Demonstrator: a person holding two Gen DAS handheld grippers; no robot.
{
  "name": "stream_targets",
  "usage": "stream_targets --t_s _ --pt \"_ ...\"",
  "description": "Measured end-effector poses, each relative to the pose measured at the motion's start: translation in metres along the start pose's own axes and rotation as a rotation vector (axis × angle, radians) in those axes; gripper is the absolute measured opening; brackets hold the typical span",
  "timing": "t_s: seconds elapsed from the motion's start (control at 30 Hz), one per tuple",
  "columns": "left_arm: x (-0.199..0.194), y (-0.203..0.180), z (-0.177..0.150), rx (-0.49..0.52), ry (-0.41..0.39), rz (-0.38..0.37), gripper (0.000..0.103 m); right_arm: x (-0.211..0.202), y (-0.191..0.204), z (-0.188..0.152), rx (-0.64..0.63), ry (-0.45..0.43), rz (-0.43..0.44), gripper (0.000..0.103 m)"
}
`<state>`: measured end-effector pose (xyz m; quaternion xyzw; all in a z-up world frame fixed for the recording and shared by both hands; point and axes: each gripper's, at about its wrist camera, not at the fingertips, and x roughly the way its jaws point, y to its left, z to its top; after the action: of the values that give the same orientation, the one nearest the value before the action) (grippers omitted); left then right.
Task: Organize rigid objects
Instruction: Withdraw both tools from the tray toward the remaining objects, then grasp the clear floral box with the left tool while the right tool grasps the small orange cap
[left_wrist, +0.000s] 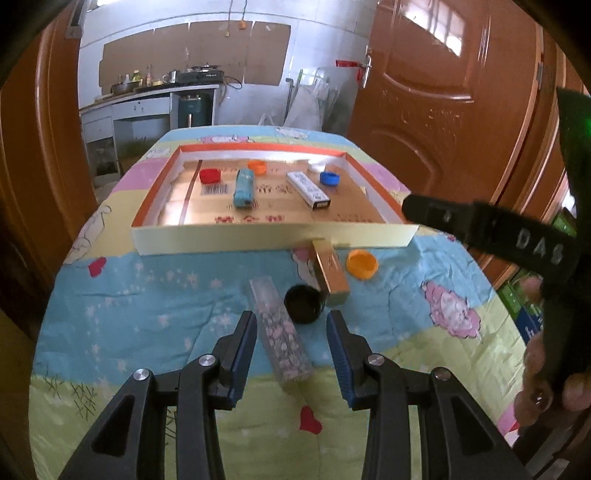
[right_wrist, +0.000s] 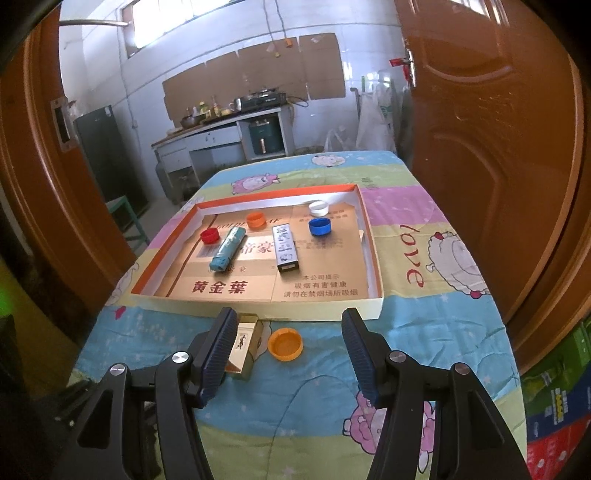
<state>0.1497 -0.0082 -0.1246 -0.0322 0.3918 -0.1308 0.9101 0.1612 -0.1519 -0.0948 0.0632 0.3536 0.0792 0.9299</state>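
Observation:
A shallow cardboard tray (left_wrist: 229, 242) (right_wrist: 258, 306) holds red, orange, blue and white caps, a teal box (left_wrist: 243, 188) (right_wrist: 227, 249) and a white-and-black box (left_wrist: 308, 190) (right_wrist: 285, 247). In front of it on the quilt lie a gold box (left_wrist: 330, 273) (right_wrist: 243, 349), an orange cap (left_wrist: 362, 263) (right_wrist: 285, 344), a black cap (left_wrist: 304, 304) and a floral clear box (left_wrist: 280, 332). My left gripper (left_wrist: 291, 325) is open, straddling the floral box near the black cap. My right gripper (right_wrist: 288, 332) is open above the orange cap, its left finger beside the gold box; its body shows in the left wrist view (left_wrist: 498, 229).
The table is covered with a cartoon-print quilt (left_wrist: 147, 306) (right_wrist: 424, 325). Orange wooden doors (left_wrist: 443, 92) (right_wrist: 498, 147) stand close on both sides. A kitchen counter (right_wrist: 221, 129) stands beyond the table. Coloured crates (right_wrist: 554, 406) sit low at the right.

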Motion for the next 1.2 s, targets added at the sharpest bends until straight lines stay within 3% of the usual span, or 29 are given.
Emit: stream_targets --t_s 0.43,0.8,1.03,1.2 --pt "0.010 0.019 -0.009 -0.066 0.032 0.014 0.041 0.002 -0.008 -0.008 0.023 0.014 -0.002 0.060" --pt "0.023 0.016 -0.003 -0.065 0.053 0.057 0.040 0.009 -0.015 -0.017 0.032 0.040 -0.007 0.060" --pt "0.025 0.021 0.000 -0.068 0.033 0.054 0.020 0.021 -0.011 -0.026 0.001 0.081 0.038 0.060" --pt "0.025 0.024 0.000 -0.065 0.024 0.044 0.020 0.037 0.001 -0.037 -0.074 0.124 0.004 0.060"
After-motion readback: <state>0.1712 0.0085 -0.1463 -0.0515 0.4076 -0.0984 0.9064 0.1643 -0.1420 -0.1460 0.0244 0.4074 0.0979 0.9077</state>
